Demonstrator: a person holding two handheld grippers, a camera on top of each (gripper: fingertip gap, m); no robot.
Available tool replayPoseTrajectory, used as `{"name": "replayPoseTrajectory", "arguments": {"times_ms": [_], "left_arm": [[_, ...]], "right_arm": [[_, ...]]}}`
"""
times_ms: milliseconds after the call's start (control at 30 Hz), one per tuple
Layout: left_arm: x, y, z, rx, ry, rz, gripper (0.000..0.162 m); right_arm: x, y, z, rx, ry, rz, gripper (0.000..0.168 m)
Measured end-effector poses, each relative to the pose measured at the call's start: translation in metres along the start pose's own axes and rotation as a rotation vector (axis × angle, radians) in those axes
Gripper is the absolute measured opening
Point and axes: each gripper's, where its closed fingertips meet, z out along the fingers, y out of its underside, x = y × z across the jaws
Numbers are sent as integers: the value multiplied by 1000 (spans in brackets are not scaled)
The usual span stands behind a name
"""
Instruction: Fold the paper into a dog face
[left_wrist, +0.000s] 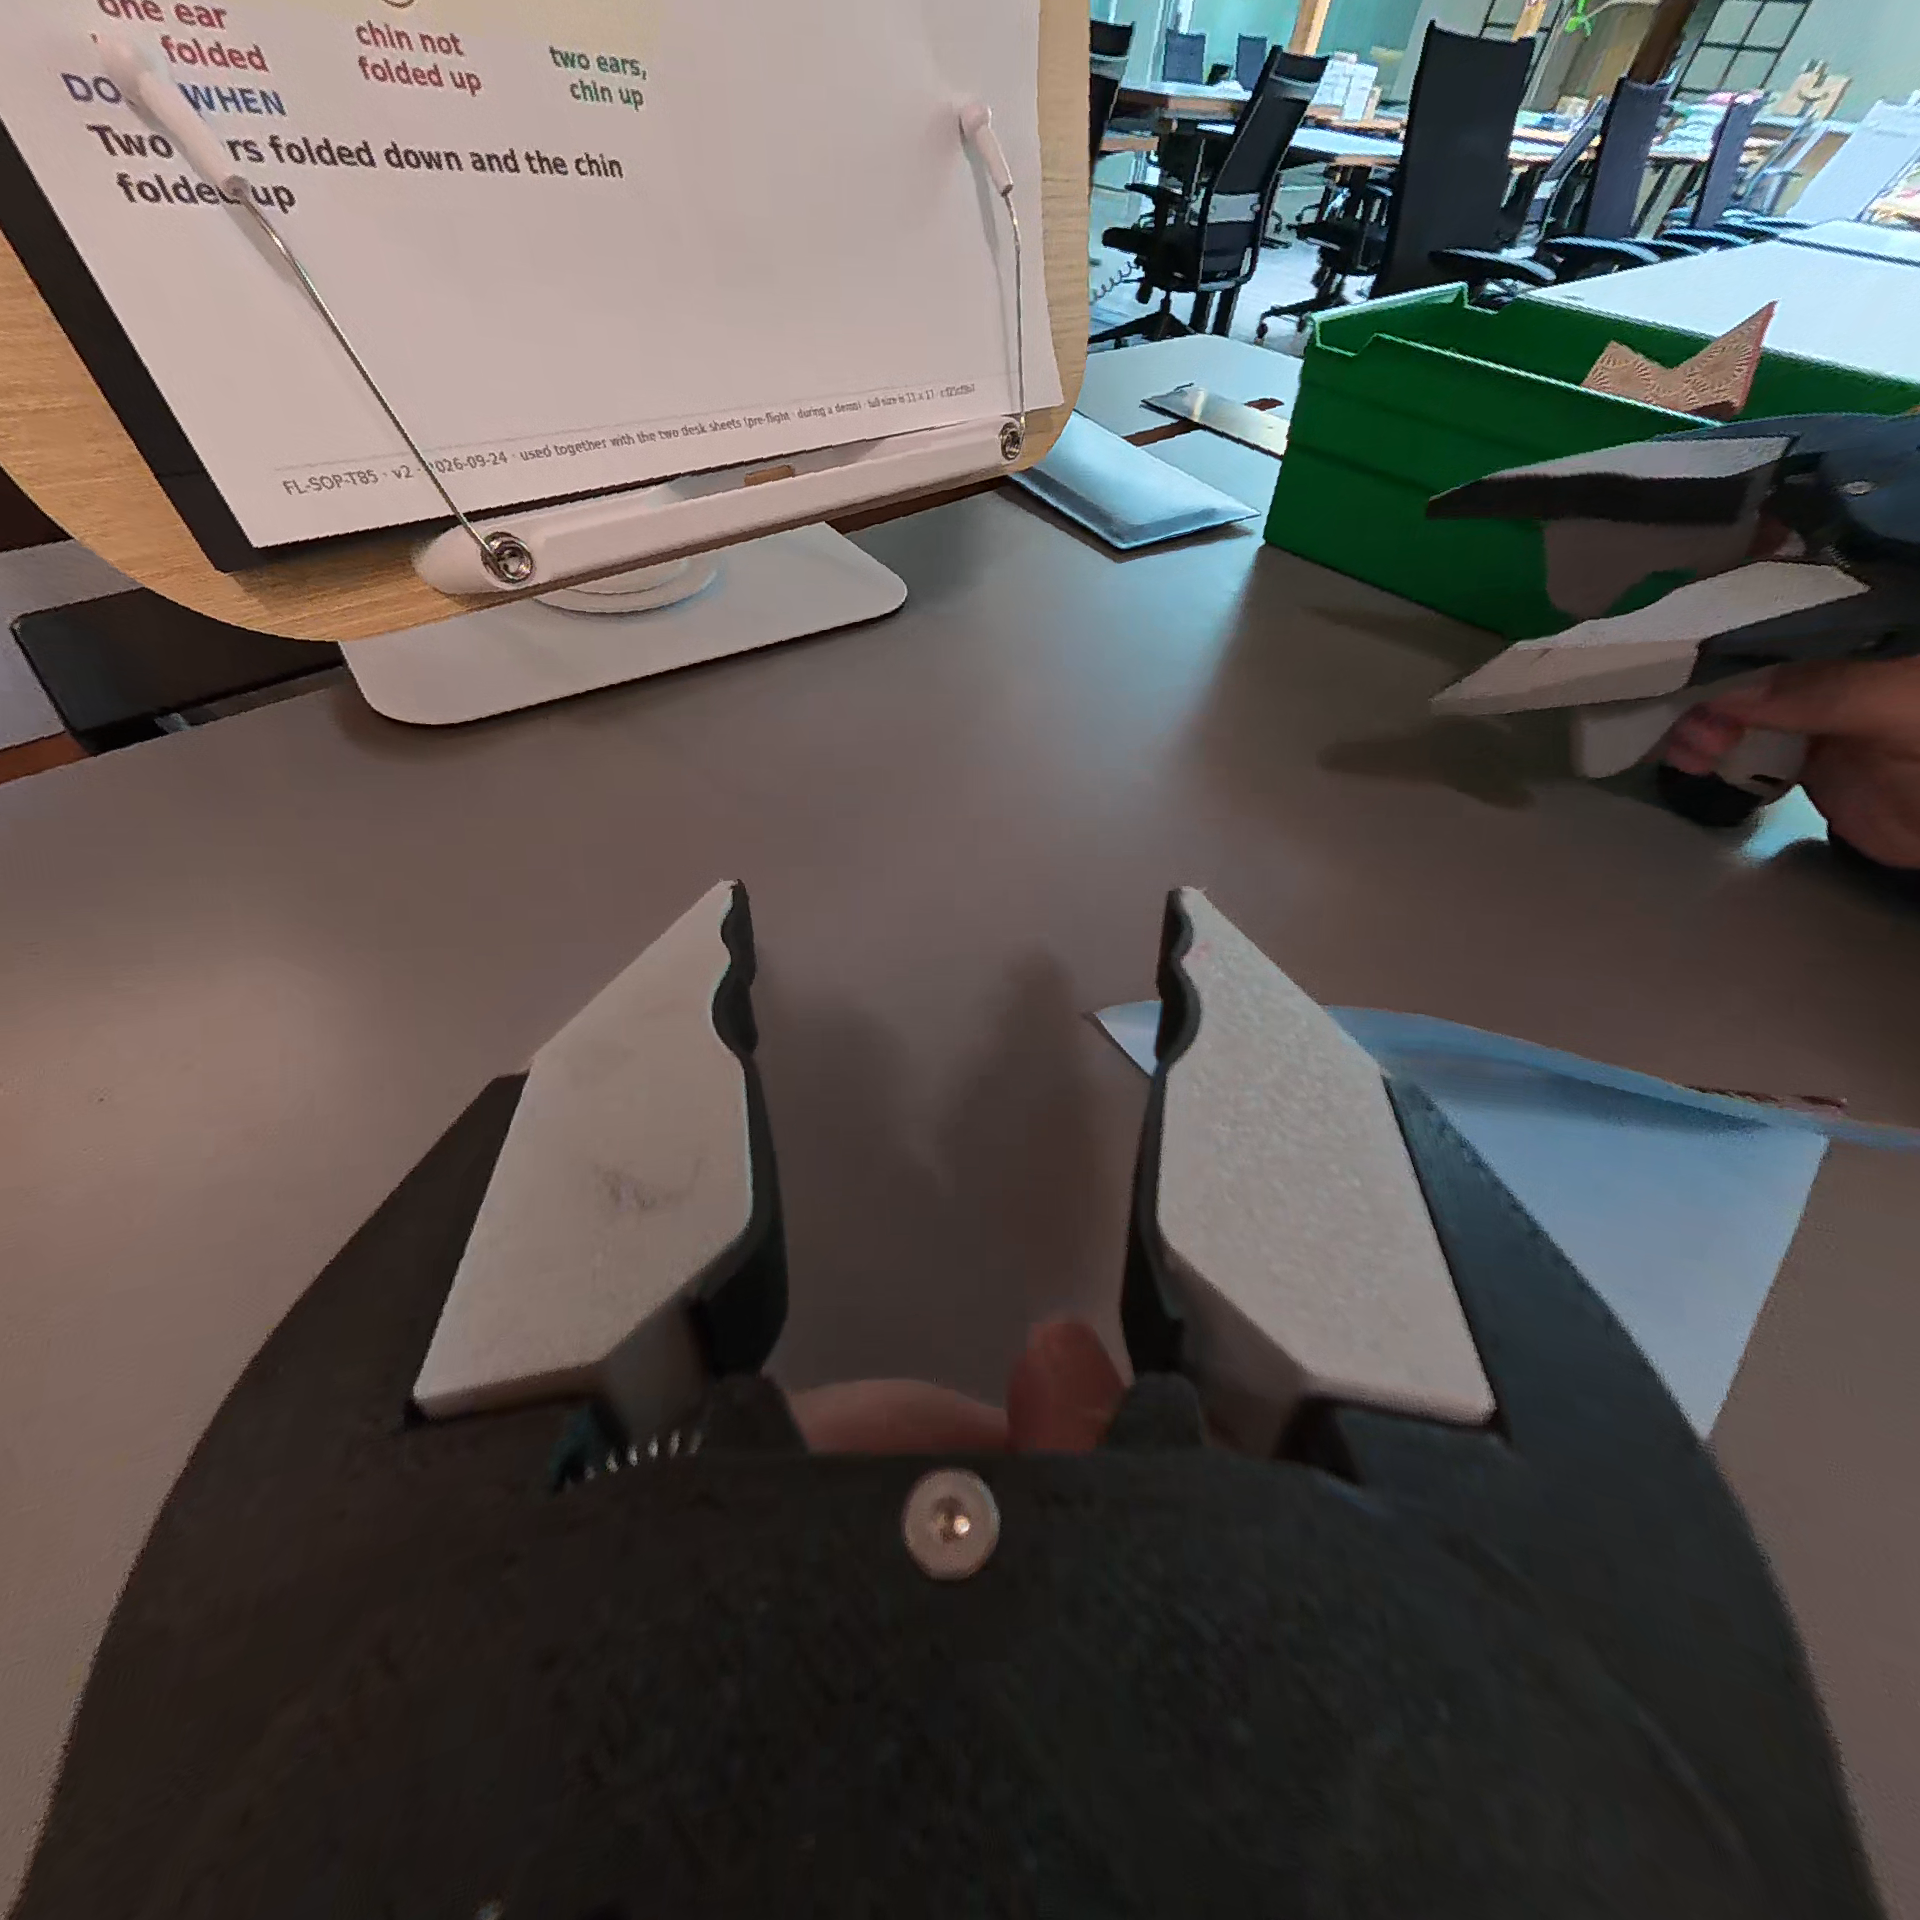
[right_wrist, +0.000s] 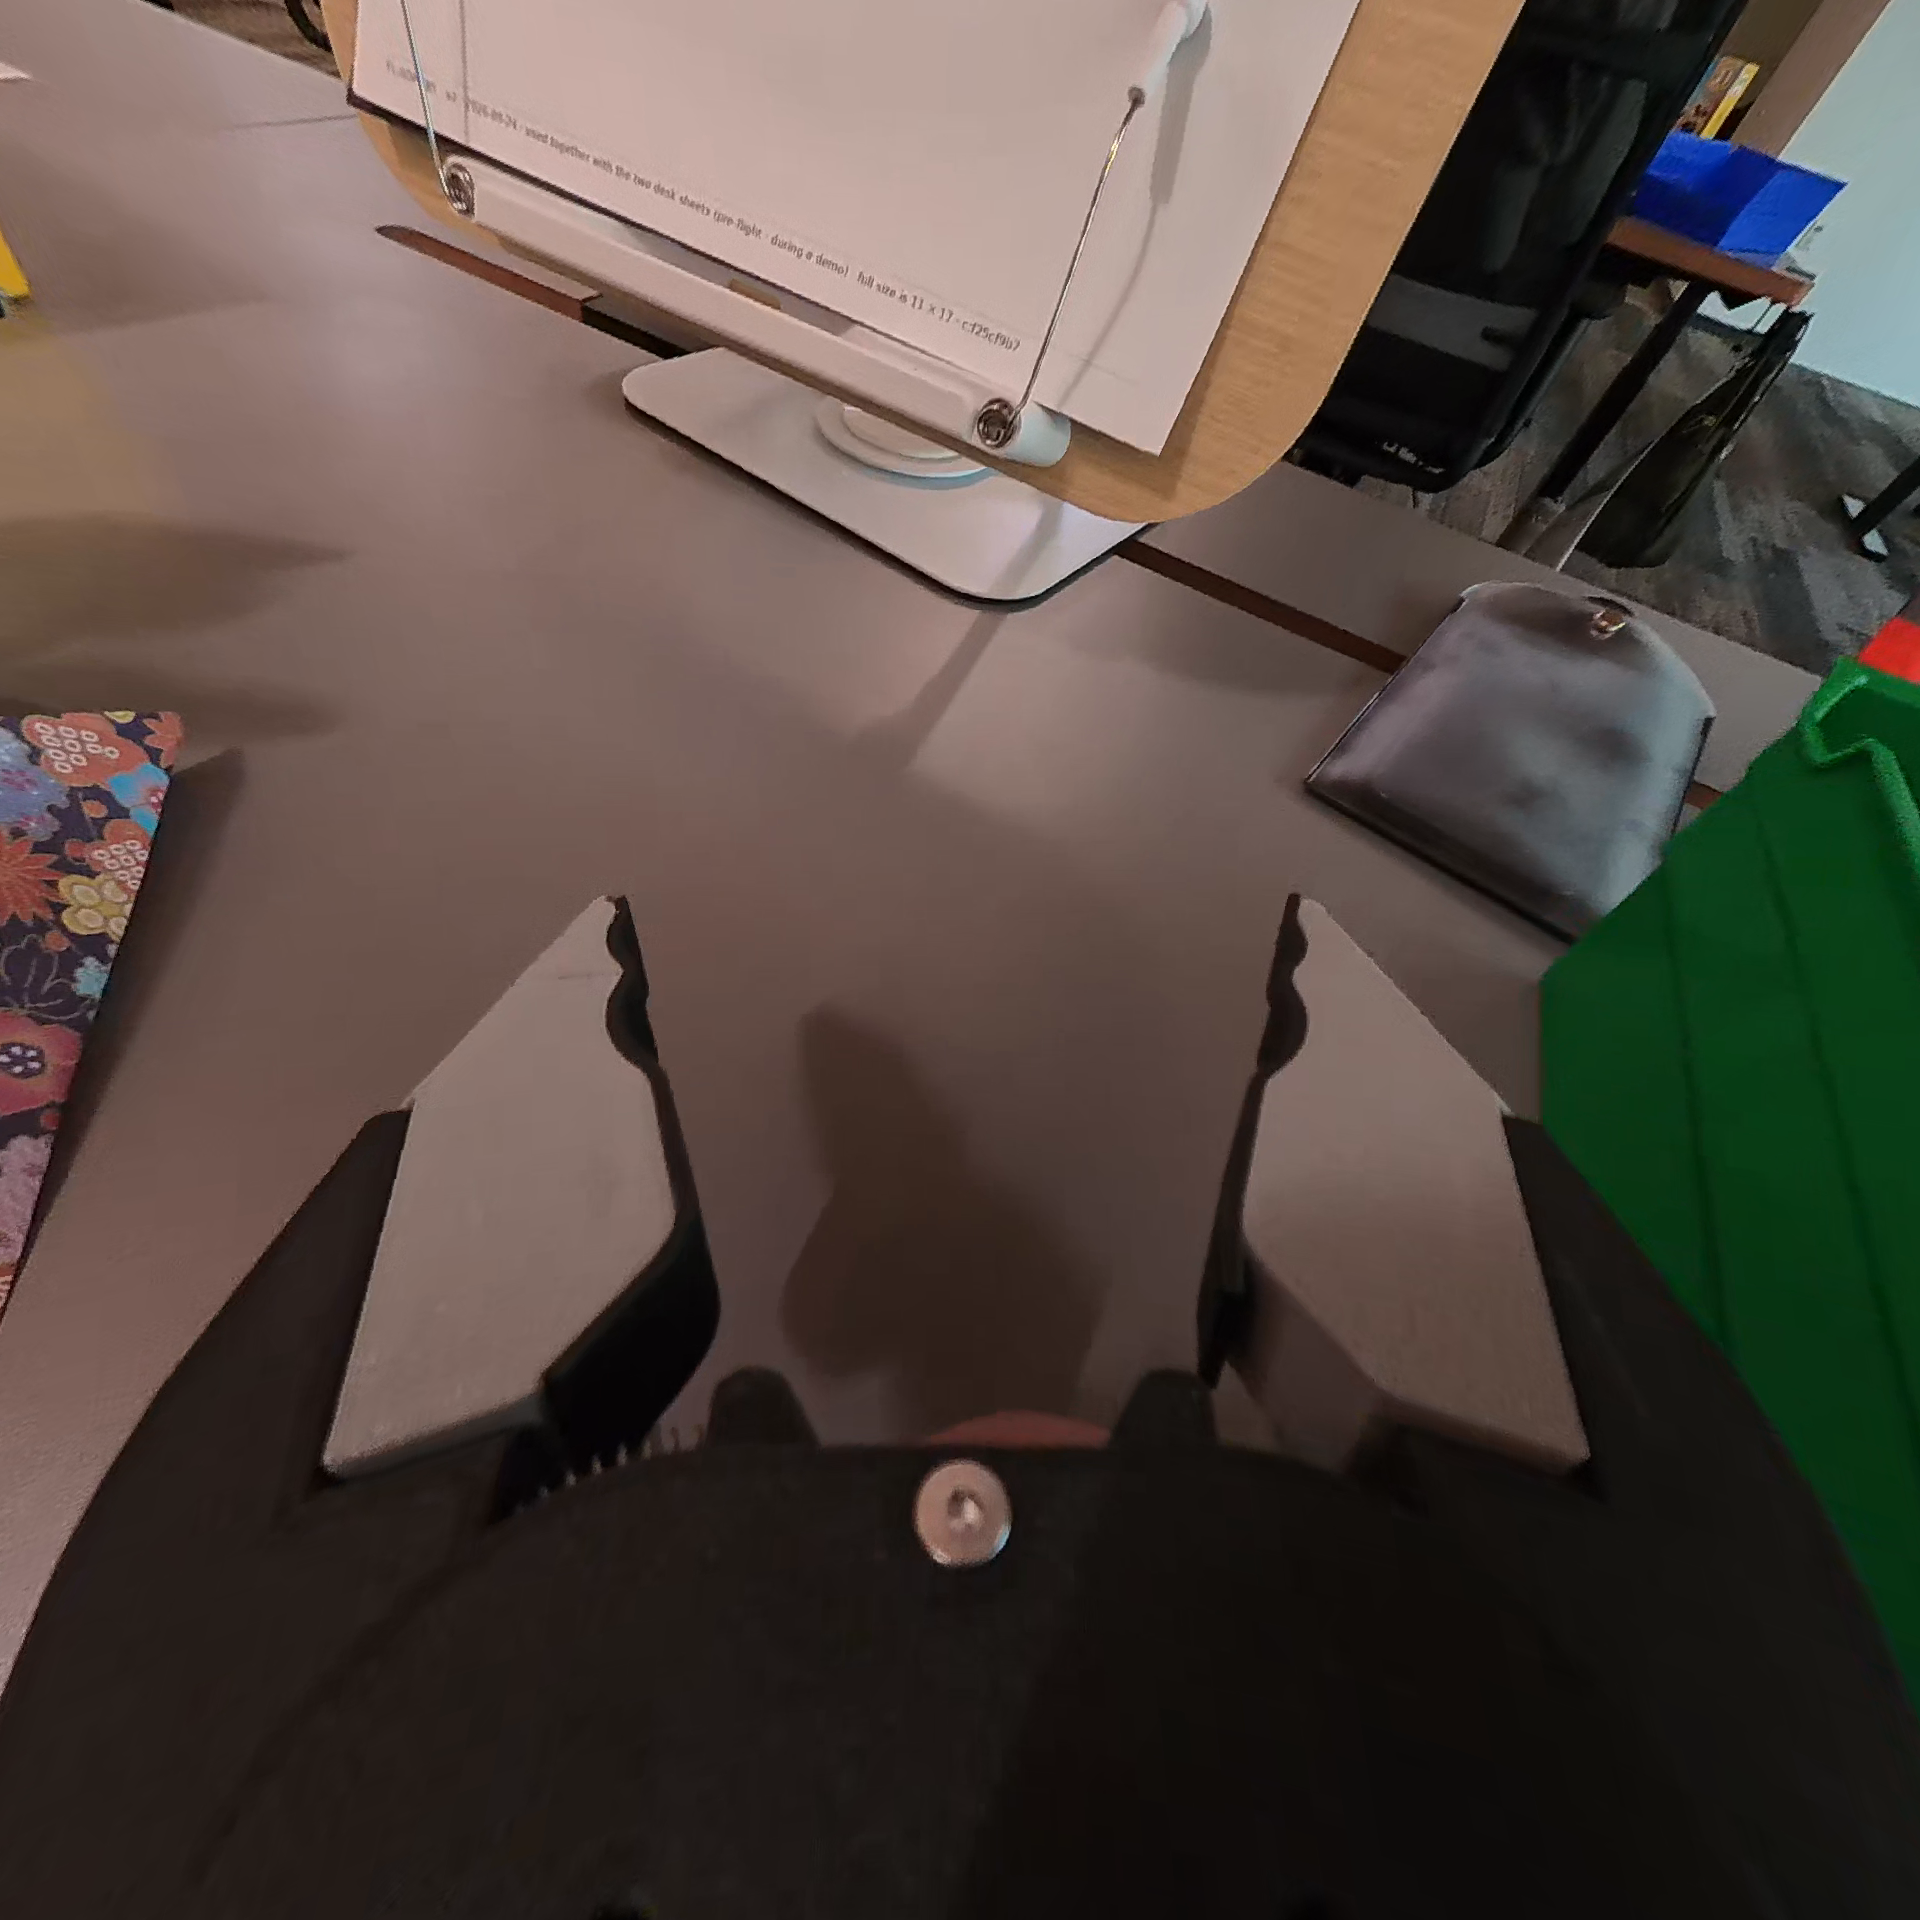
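the paper (left_wrist: 1621, 1226) lies flat on the grey table (left_wrist: 935, 748), just to the right of the left gripper (left_wrist: 956, 904), with its pale side up and one edge lifted. part of it hides under that gripper's right finger. in the right wrist view one flowery paper (right_wrist: 62, 935) lies at the left, well apart from the right gripper (right_wrist: 956, 904). both grippers are wide open and hold nothing. there are two grippers. farther off sits one dark pouch (right_wrist: 1527, 748), one green bin (left_wrist: 1455, 436) with one folded paper (left_wrist: 1683, 374) inside, and one stand (left_wrist: 623, 613) with one printed sheet (left_wrist: 623, 260).
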Motion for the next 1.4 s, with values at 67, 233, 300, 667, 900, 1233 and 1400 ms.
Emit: {"name": "replayPoseTrajectory", "arguments": {"times_ms": [67, 233, 300, 667, 900, 1233, 1400], "left_arm": [[2, 0, 0, 2, -7, 27, 74], [6, 4, 4, -30, -18, 72, 73], [6, 4, 4, -31, -20, 75, 73], [5, 4, 4, -32, -27, 79, 71], [7, 6, 5, -42, -16, 82, 71], [11, 9, 8, -67, -9, 114, 71], [12, 10, 8, -69, -8, 118, 71]], "right_arm": [[-3, 4, 1, -27, -16, -10, 117], [-10, 18, 3, -114, -51, -44, 126], [-10, 22, 4, -140, -57, -41, 126], [-5, 34, 8, -220, -53, 3, 125], [-9, 42, 12, -276, -63, -29, 124], [-10, 43, 12, -280, -73, -22, 124], [-10, 42, 12, -274, -75, -15, 123]]}}
